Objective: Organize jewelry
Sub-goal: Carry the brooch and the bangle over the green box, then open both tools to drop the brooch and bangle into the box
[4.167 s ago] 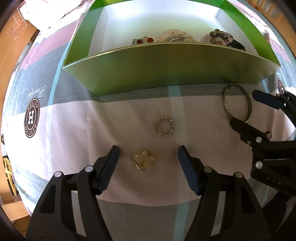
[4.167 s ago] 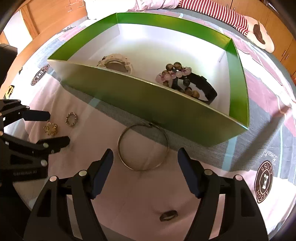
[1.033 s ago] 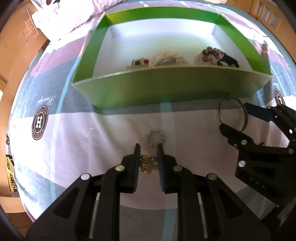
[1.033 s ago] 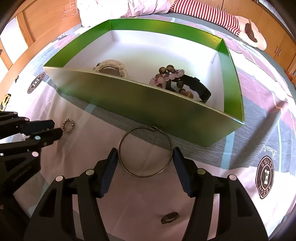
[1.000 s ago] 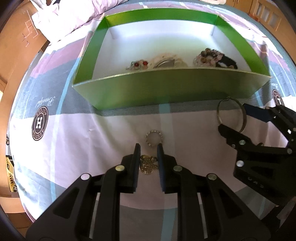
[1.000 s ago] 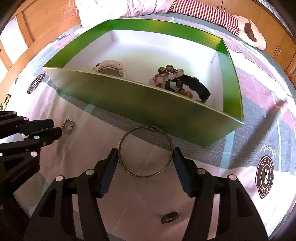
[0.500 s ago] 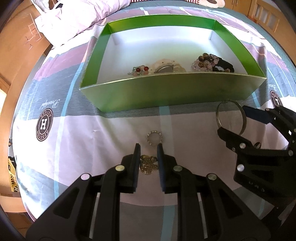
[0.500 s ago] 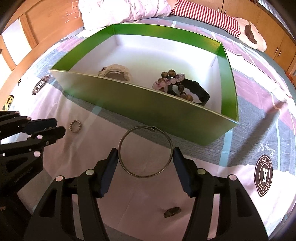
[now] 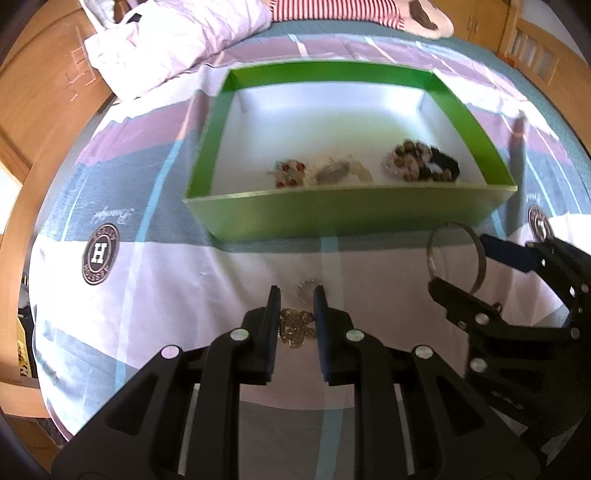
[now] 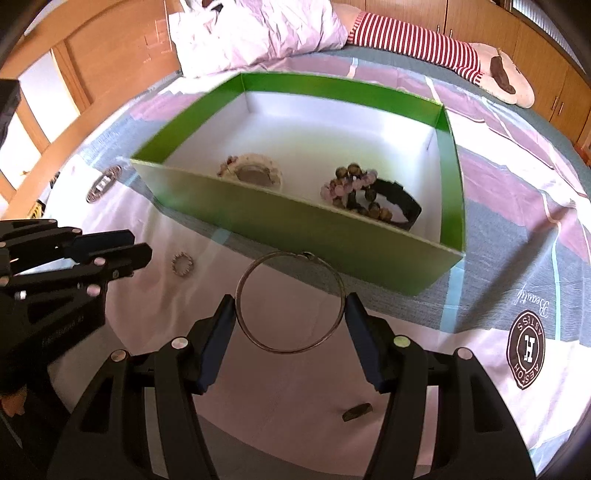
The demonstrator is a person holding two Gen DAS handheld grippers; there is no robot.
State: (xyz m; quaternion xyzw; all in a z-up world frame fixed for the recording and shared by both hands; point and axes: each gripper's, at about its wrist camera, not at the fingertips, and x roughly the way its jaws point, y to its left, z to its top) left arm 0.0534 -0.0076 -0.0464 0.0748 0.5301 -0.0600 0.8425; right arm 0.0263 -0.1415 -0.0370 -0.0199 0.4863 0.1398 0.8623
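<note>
My left gripper (image 9: 296, 295) is shut on a gold brooch (image 9: 295, 330), held just above the sheet. A small sparkly ring (image 9: 308, 286) lies on the sheet beyond its fingertips. My right gripper (image 10: 290, 306) is shut on a thin silver bangle (image 10: 306, 254), gripped across its width and held clear of the bed. The same bangle (image 9: 454, 224) shows at the right of the left wrist view. Ahead stands the green box (image 10: 295, 225) with a white floor. It holds beaded bracelets (image 10: 351, 184), a pale bracelet (image 10: 255, 171) and a black band (image 10: 400, 201).
A small dark ring (image 10: 356, 411) lies on the sheet near my right gripper's right finger. The left gripper (image 10: 136, 247) hangs beside the sparkly ring (image 10: 182, 264). A crumpled duvet (image 10: 258, 33) and a striped plush (image 10: 424, 48) lie behind the box. Wooden cupboards (image 10: 110, 55) surround the bed.
Both grippers, open four seconds ago, closed on the brooch and the bangle. Over the last second both have risen with them, and the box looks smaller and farther off.
</note>
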